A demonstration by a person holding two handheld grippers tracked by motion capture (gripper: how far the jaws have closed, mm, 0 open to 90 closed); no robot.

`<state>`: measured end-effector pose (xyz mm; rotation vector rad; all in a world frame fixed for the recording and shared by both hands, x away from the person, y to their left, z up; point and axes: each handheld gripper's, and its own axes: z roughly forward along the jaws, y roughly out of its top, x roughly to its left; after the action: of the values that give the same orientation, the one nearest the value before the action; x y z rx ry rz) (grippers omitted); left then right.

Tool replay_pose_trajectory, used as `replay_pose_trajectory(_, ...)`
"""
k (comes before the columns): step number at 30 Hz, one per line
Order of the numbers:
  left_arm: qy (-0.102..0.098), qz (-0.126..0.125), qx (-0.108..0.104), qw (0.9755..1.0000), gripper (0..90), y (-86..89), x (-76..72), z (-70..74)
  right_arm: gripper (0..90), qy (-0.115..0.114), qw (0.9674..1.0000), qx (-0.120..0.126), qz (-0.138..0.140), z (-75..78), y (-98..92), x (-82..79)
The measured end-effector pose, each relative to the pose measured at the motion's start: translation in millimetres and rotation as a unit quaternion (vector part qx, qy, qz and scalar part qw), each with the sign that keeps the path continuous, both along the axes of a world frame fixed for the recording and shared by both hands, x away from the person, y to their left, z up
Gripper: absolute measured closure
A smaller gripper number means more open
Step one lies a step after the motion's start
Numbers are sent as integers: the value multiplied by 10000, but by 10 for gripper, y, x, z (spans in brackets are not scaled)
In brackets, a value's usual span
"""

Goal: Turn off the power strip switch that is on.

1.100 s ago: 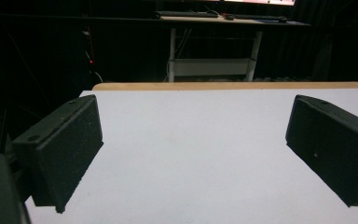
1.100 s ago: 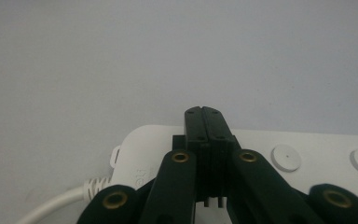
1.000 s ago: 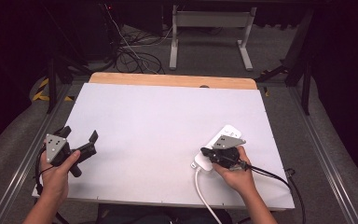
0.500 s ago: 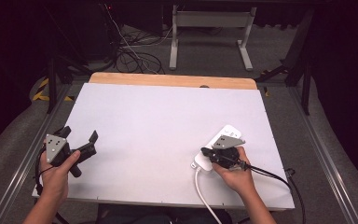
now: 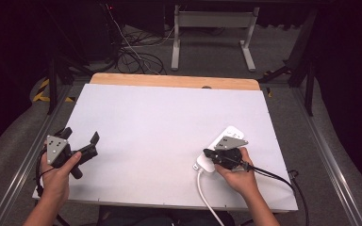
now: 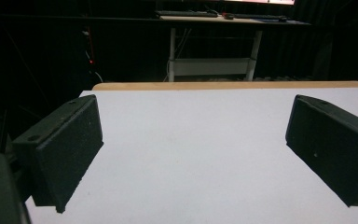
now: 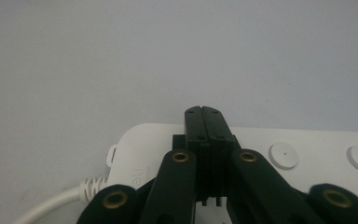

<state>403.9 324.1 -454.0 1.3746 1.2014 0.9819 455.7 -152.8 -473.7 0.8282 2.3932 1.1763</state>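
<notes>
A white power strip (image 5: 231,131) lies at the front right of the white table top (image 5: 169,122), its white cord (image 5: 206,198) running off the front edge. My right gripper (image 5: 206,152) is shut and rests over the strip's near end. In the right gripper view the jaws (image 7: 203,112) are pressed together with nothing between them, tips above the strip (image 7: 307,144) beside its round buttons and close to where the cord (image 7: 51,205) enters. My left gripper (image 5: 81,135) is held at the front left, open and empty. In the left gripper view its black pads (image 6: 70,149) stand wide apart over bare table.
A wooden strip (image 5: 169,81) borders the table's far edge. Beyond it stand a white desk frame (image 5: 212,28) and loose cables (image 5: 136,56) on the floor. Metal rails (image 5: 330,165) run along both sides of the table.
</notes>
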Motion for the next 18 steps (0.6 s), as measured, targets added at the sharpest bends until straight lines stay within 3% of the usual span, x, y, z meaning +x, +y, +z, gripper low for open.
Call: replay_pose_trajectory(18,-5,-1,-14,10000,44,7,-4,1,900,62,10000,31,13,9,-6,10)
